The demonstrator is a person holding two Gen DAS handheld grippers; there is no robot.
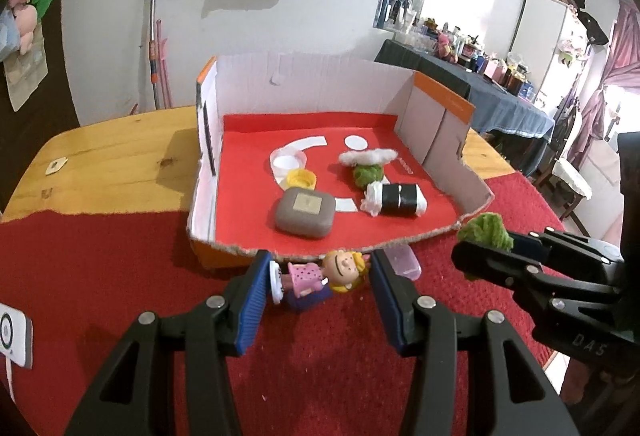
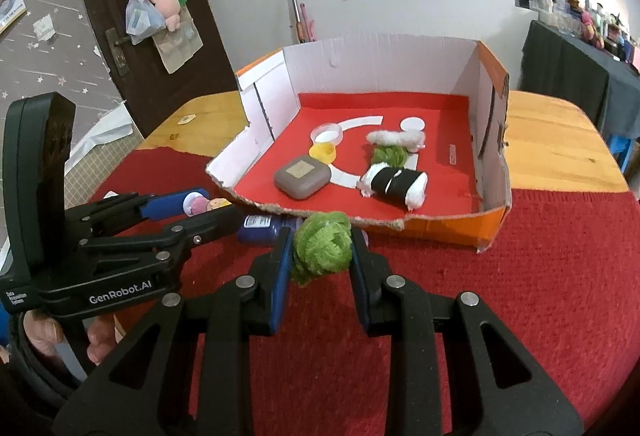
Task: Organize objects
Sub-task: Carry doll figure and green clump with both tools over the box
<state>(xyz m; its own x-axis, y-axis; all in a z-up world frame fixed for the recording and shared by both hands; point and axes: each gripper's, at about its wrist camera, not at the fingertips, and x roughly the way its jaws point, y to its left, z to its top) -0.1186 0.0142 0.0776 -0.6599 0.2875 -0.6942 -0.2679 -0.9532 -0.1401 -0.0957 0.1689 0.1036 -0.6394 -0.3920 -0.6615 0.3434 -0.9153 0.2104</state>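
My left gripper (image 1: 320, 265) is shut on a small cartoon girl figurine (image 1: 316, 276) in a pink dress with yellow hair, held sideways just in front of the box's torn front edge. My right gripper (image 2: 321, 241) is shut on a green yarn ball (image 2: 322, 250), held above the red cloth near that same edge. The cardboard box (image 2: 494, 172) has white walls and a red floor. In it lie a grey rounded case (image 2: 302, 176), a yellow cap (image 2: 324, 152), a clear round lid (image 2: 328, 132), white cotton (image 2: 396, 136) over green yarn (image 2: 390, 154), and a black-and-white roll (image 2: 396, 184).
A red cloth (image 2: 540, 276) covers the near half of the wooden table (image 2: 560, 140). A dark blue bottle (image 2: 260, 230) lies on the cloth below the left gripper (image 2: 216, 203), against the box front. A white device (image 1: 14, 336) sits at the cloth's left edge.
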